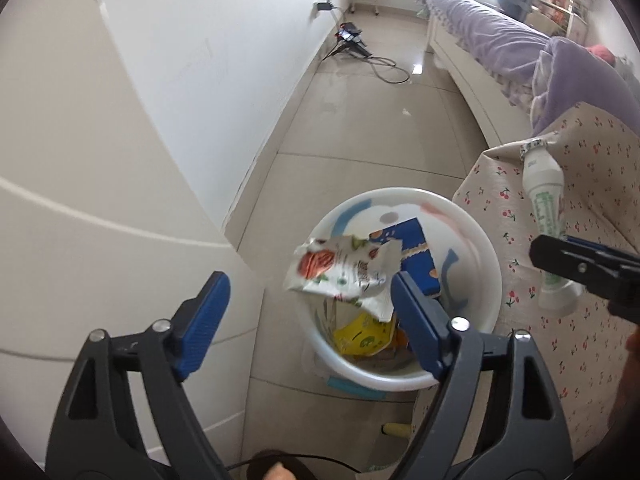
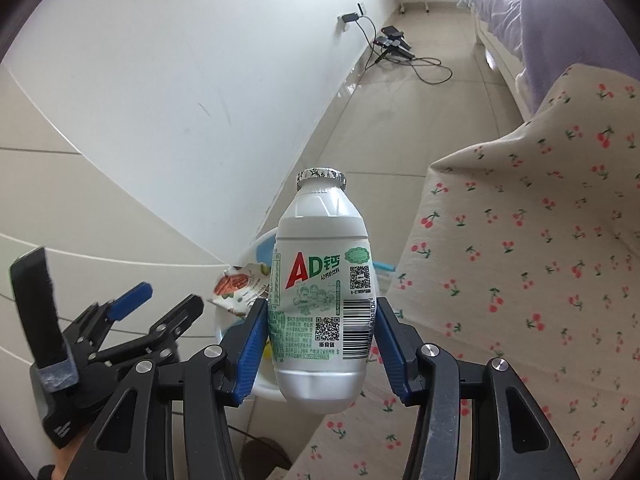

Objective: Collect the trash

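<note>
presently, item one: cherry-print cloth (image 2: 520, 260), right half of the frame, draped surface beside the bin. item two: white bin (image 1: 486, 280), lower centre of the left wrist view, holding a blue carton (image 1: 418, 254), a yellow wrapper (image 1: 362, 336) and other scraps too buried to name. item three: milk bottle (image 2: 322, 304), upright, foil-capped, clamped between the pads of the right gripper (image 2: 320, 344), beside the bin rather than above it. item four: snack packet (image 1: 340, 274), poised at the bin's mouth; left gripper (image 1: 308, 308) spread wide, holding nothing. risk: packet may slide off the rim; bottle released early would miss.
</note>
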Demonstrator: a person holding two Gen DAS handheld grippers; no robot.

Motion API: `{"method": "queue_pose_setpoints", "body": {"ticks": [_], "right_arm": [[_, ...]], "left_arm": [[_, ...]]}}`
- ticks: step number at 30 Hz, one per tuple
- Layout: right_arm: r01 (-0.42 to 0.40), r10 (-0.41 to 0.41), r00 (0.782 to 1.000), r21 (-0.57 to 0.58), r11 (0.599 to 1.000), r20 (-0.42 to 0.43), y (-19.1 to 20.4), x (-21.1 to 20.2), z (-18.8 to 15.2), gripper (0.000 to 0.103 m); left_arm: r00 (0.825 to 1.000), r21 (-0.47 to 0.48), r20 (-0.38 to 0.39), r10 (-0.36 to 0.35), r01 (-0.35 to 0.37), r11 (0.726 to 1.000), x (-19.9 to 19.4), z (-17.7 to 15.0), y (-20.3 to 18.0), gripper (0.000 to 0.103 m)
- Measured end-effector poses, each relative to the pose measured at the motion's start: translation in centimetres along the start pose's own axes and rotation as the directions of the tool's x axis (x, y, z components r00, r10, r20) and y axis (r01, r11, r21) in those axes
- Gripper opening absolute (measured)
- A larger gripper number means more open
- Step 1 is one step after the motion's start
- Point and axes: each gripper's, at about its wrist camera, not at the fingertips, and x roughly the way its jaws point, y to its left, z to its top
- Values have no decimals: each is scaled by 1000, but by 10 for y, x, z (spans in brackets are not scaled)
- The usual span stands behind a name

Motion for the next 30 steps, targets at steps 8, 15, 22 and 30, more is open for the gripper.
{"method": "queue_pose_setpoints", "body": {"ticks": [8,15,22,30], "right_arm": [[-58,57,998,44,997,23,-5,4,6,87],[61,-63,997,33,998,54,-8,-33,-10,95],[191,-191,977,8,981,94,-17,-92,-35,103],[304,-298,941,-11,953,158,-19,-153,-81,103]], "left_arm": [[999,-58,-38,-18,15,998,-7,-13,12,102],[997,-66,-11,-77,76,995,-33,-23,6,102],[994,-12,37,-98,99,995,-67,-32,-21,102],[990,28,87,-108,106,994,-104,-53,-55,102]]}}
